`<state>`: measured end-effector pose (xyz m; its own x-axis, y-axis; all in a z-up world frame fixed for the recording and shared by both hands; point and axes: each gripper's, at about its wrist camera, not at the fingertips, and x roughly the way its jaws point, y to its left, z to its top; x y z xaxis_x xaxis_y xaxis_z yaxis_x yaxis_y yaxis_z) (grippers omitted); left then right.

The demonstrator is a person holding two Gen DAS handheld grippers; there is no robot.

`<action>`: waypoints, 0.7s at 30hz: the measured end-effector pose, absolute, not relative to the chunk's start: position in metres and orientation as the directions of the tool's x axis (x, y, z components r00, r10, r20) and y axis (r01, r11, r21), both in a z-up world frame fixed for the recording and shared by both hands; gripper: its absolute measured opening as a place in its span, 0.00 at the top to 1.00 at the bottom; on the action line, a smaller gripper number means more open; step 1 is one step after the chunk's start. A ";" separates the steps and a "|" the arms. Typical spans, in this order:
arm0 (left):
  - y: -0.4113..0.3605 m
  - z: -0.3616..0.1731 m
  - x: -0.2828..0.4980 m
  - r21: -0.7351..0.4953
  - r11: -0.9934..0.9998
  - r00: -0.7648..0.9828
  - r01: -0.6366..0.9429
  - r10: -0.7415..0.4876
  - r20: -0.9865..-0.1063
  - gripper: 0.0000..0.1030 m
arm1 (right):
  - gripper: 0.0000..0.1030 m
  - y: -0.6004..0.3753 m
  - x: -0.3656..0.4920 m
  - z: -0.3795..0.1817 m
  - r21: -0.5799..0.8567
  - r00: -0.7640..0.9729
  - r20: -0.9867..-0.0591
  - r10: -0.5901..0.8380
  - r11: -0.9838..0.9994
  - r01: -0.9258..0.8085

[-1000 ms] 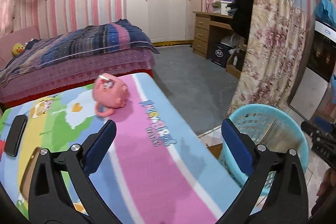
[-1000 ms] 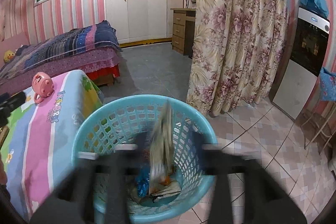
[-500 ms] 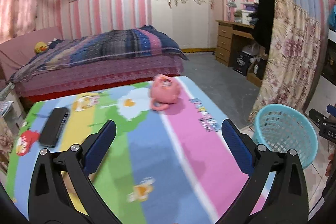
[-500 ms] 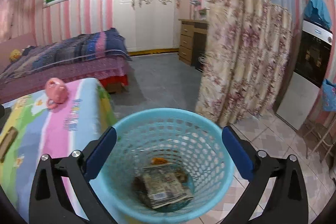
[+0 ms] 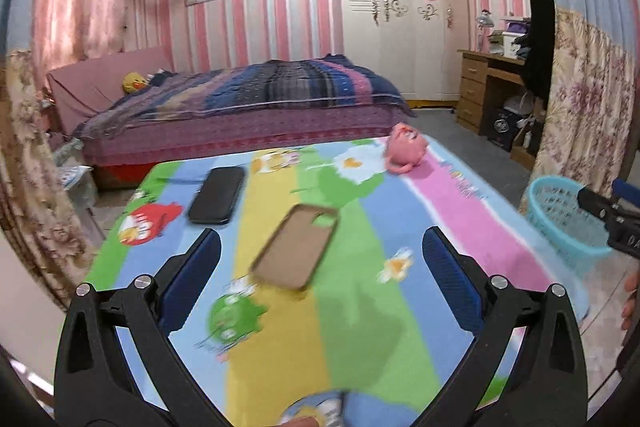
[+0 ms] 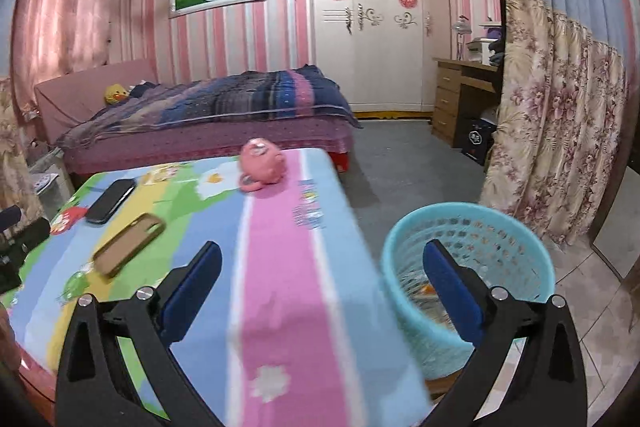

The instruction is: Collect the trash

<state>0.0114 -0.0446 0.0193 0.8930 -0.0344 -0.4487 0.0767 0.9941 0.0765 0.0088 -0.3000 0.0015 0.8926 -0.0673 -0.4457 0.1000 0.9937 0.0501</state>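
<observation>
A turquoise mesh basket [image 6: 468, 267] stands on the floor right of the table, with paper trash blurred inside; it also shows at the right edge in the left wrist view as the basket [image 5: 560, 223]. My right gripper [image 6: 320, 291] is open and empty, over the table's right edge beside the basket. My left gripper [image 5: 320, 283] is open and empty above the striped tablecloth [image 5: 360, 307]. The tip of the right gripper [image 5: 608, 211] pokes in over the basket.
On the cloth lie a black phone [image 5: 218, 195], a tan phone case [image 5: 296, 251] and a pink plush toy [image 5: 406, 147]. A bed [image 5: 248, 107] stands behind, a wooden desk [image 5: 484, 87] and floral curtain [image 6: 552, 131] to the right.
The right gripper let the paper trash fall into the basket, opened wide, then swung left toward the table. The left gripper also swung left, bringing the phone and case into view.
</observation>
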 end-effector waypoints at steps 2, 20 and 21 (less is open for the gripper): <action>-0.035 0.015 -0.001 0.073 0.995 0.893 0.067 -0.027 -0.449 0.05 | 0.04 -0.287 0.003 0.003 0.043 0.895 -0.440 -0.074 0.994 0.103; -0.021 -0.003 -0.026 0.038 0.996 0.892 0.084 -0.058 -0.448 0.05 | 0.04 -0.227 -0.032 -0.001 -0.051 0.911 -0.400 -0.097 0.995 0.084; -0.020 -0.003 -0.026 0.035 0.996 0.890 0.085 -0.060 -0.451 0.05 | 0.04 -0.226 -0.033 -0.001 -0.052 0.912 -0.399 -0.094 0.995 0.079</action>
<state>-0.0263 -0.0205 -0.0034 0.8905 -0.0597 -0.4511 0.0845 0.9958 0.0352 -0.0325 -0.2259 -0.0006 0.9120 -0.0936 -0.3995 0.0794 0.9955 -0.0520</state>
